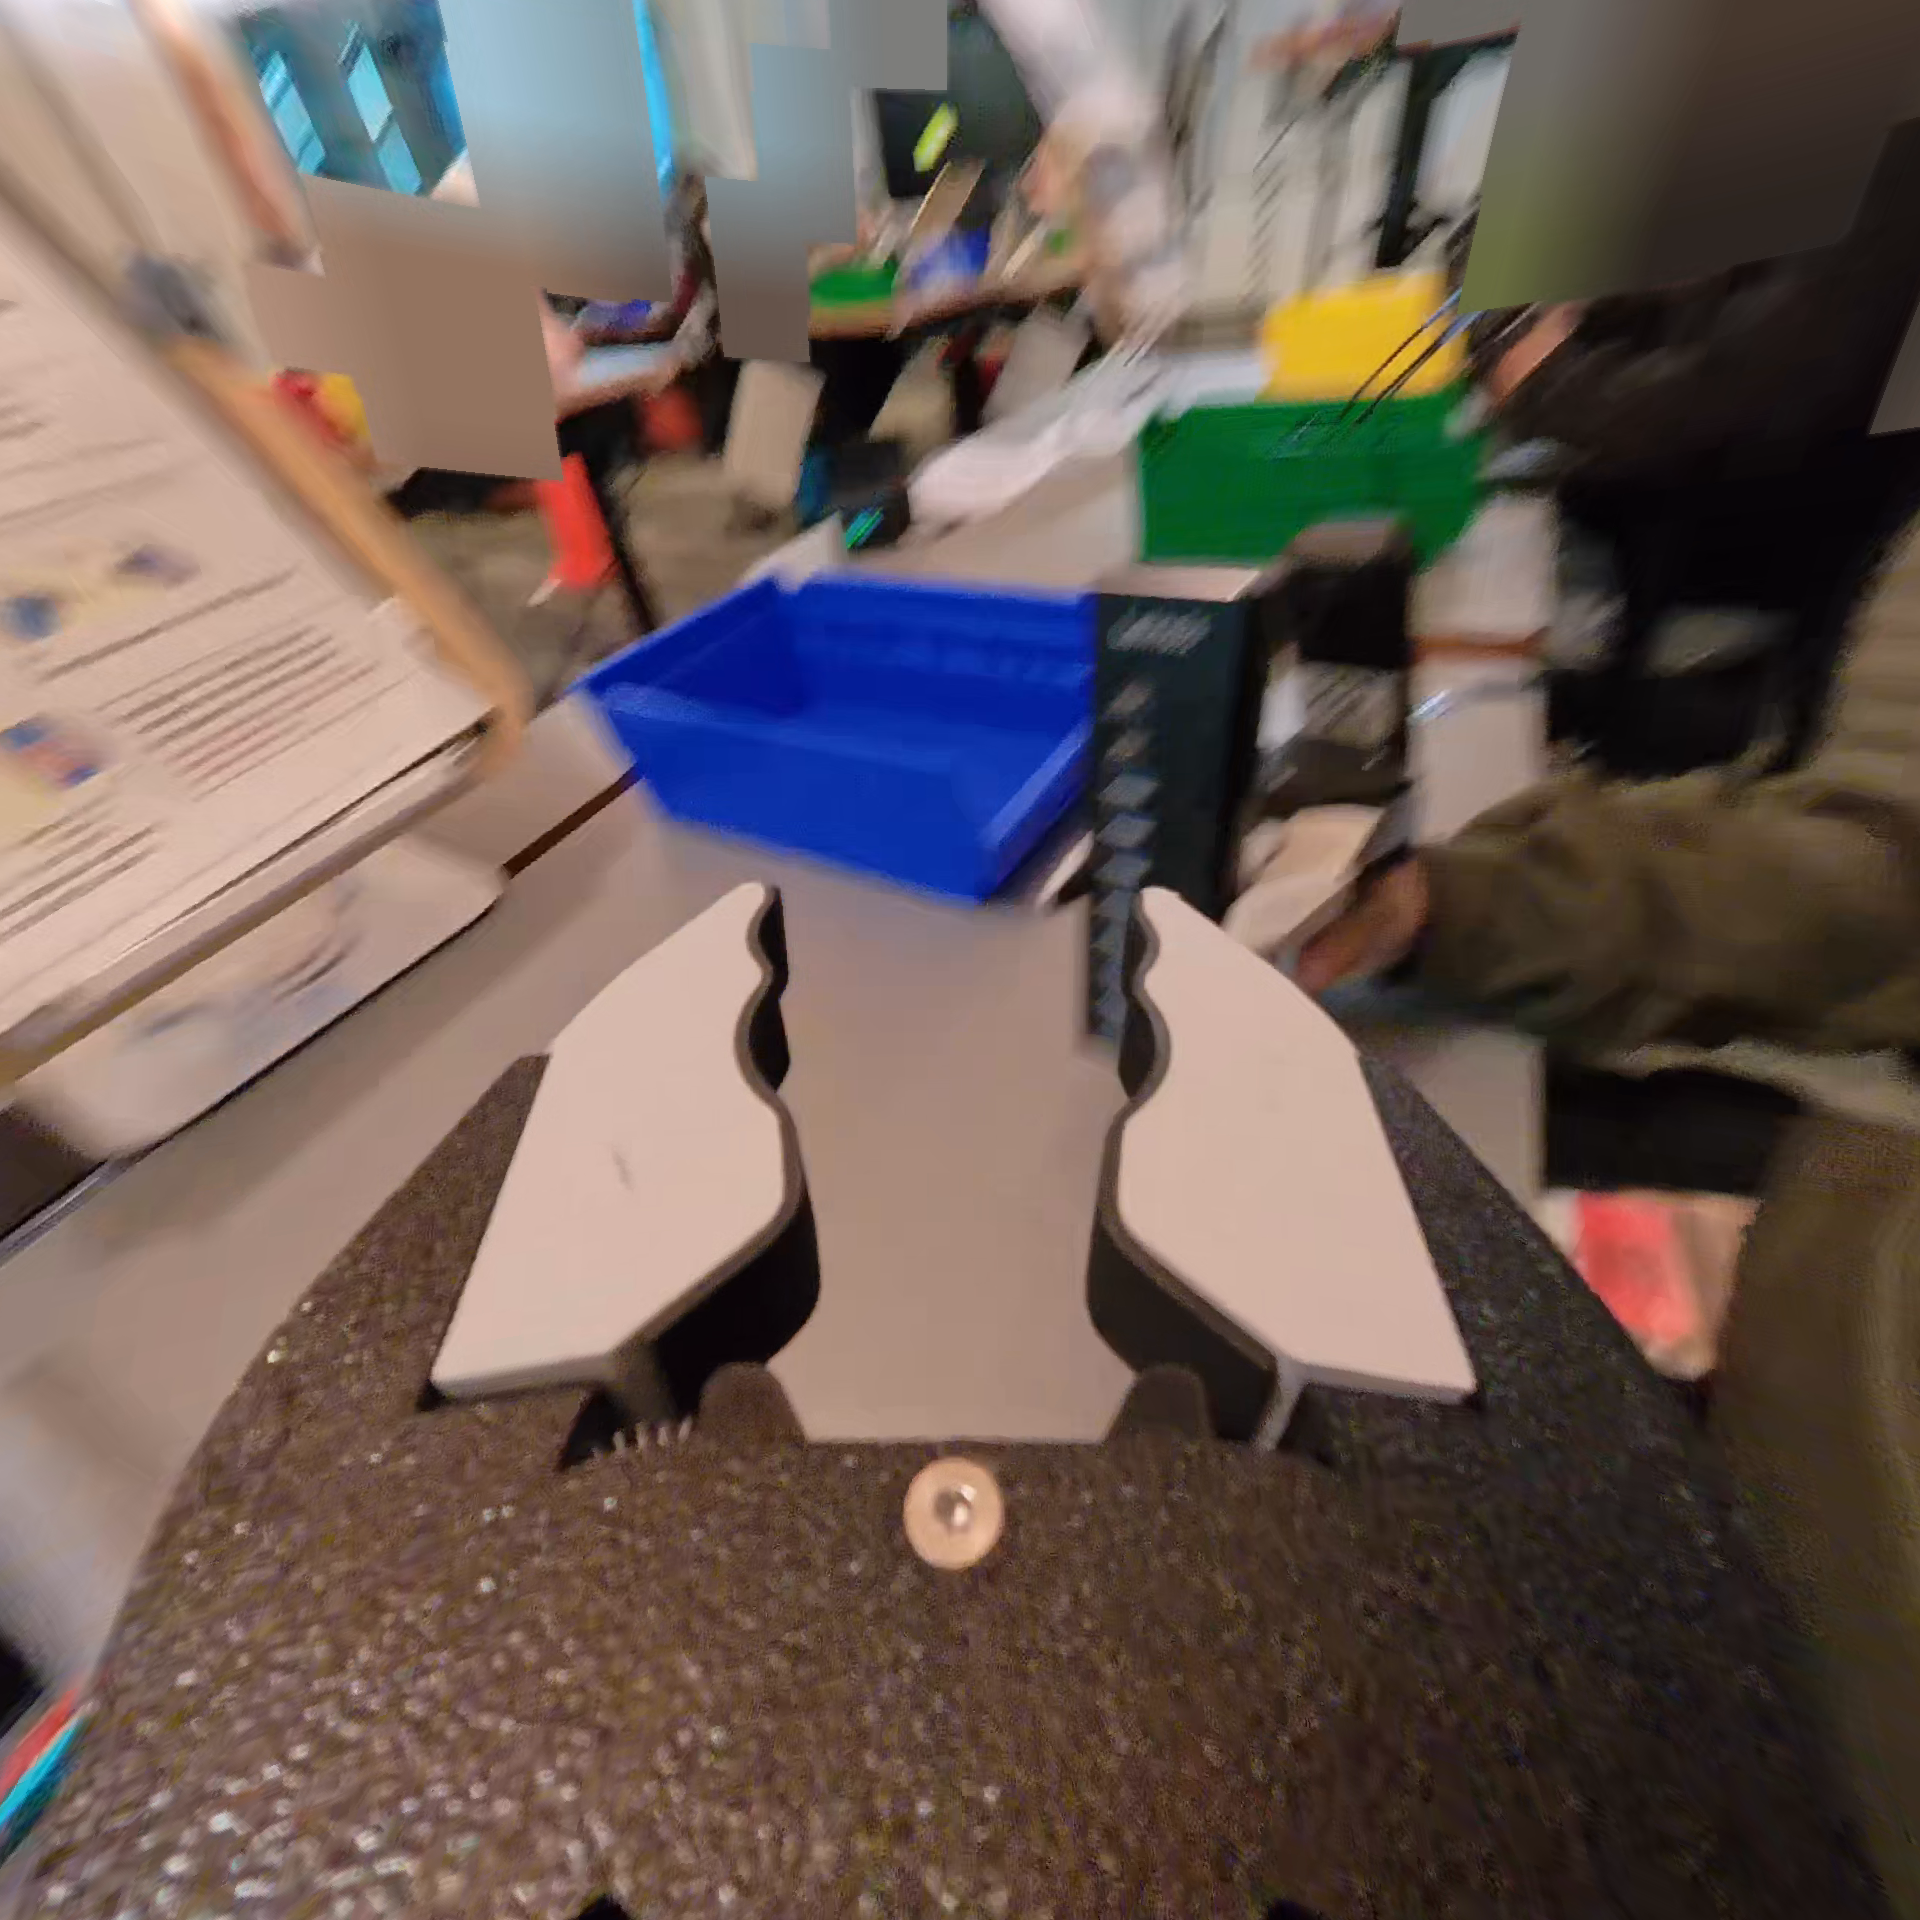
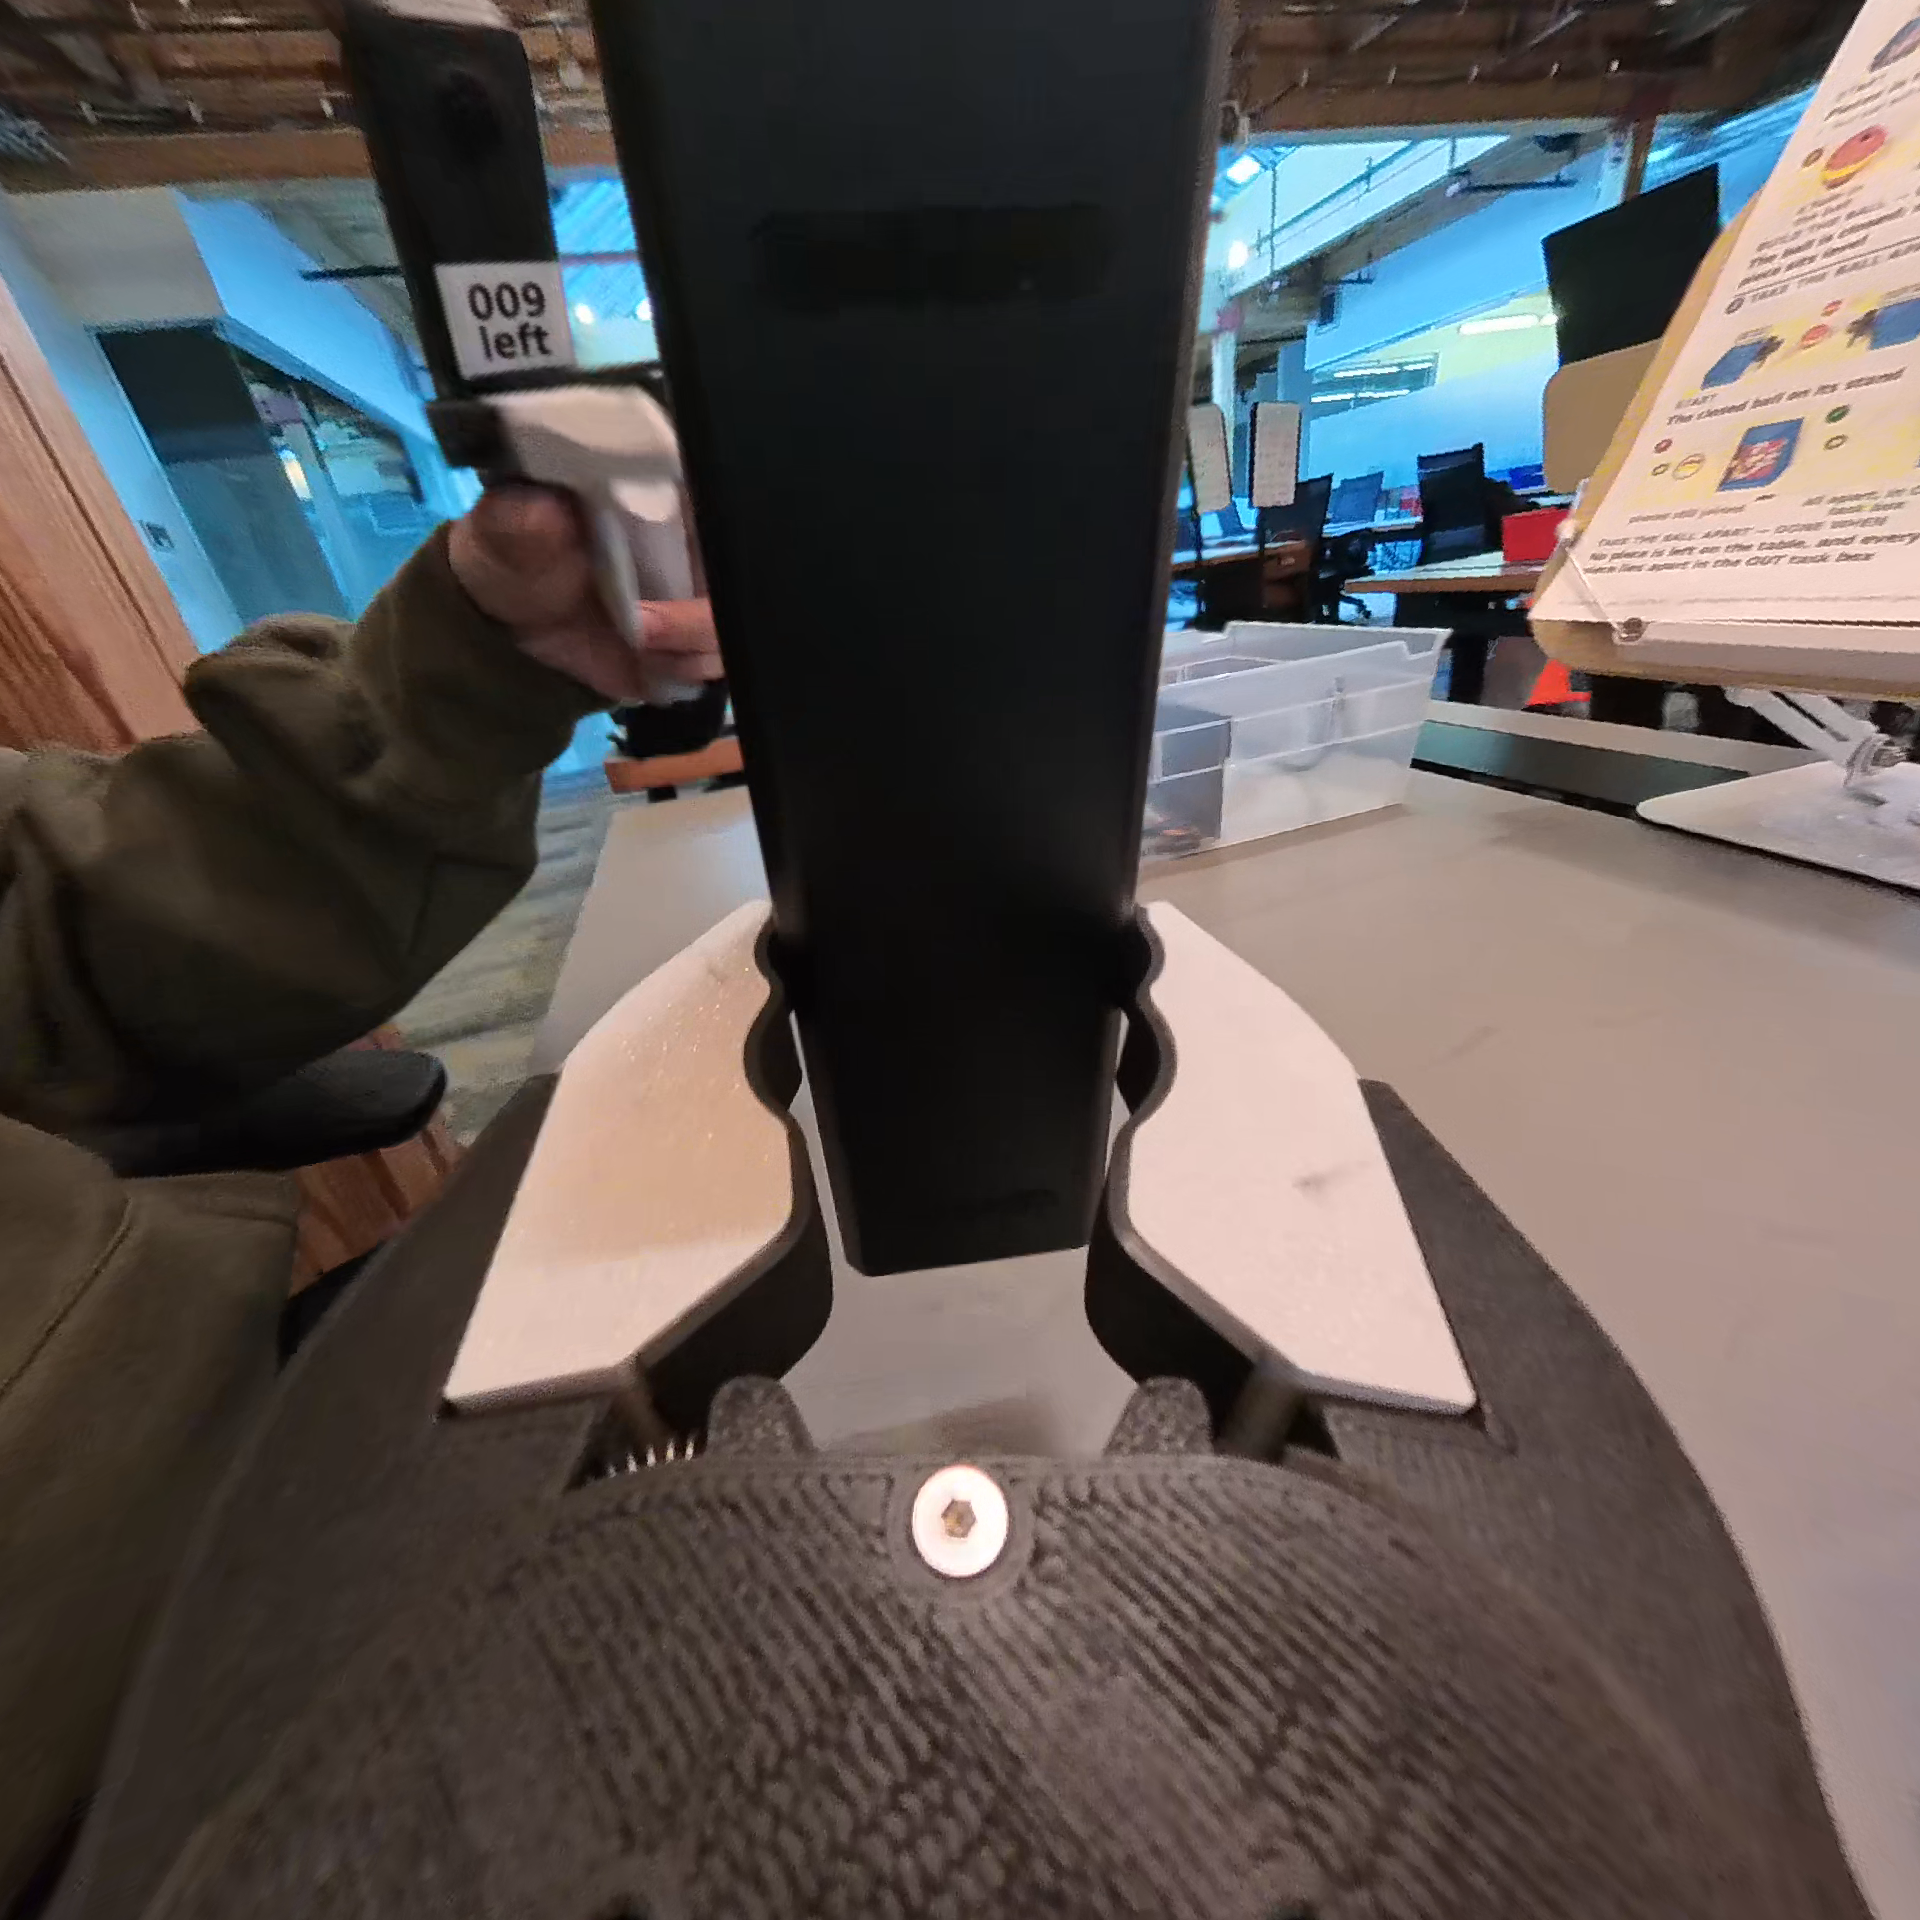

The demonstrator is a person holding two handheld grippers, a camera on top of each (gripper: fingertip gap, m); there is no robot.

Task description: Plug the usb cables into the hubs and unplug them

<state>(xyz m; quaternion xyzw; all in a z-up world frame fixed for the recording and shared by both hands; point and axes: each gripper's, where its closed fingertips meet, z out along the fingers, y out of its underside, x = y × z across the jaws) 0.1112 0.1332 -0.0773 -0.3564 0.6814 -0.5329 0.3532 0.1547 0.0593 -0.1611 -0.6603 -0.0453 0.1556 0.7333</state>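
A long black USB hub [image 2: 935,623] stands upright between my right gripper's [image 2: 956,925] fingers, which are shut on its lower part; I see its plain back face. In the left wrist view, which is blurred by motion, the hub [image 1: 1169,727] stands upright just right of centre, with its row of ports facing me. My left gripper [image 1: 956,914] is open and empty above the grey table [image 1: 935,1143], its right fingertip close to the hub's lower end. The left gripper's handle [image 2: 582,447] shows in the right wrist view, held by a hand, left of the hub.
A blue bin [image 1: 852,727] sits on the table behind the left gripper, beside the hub. An instruction sheet on a stand [image 1: 208,644] is at the left; it also shows in the right wrist view [image 2: 1766,364]. A clear plastic box [image 2: 1299,717] sits at the table's far edge. An olive sleeve [image 1: 1662,914] is at the right.
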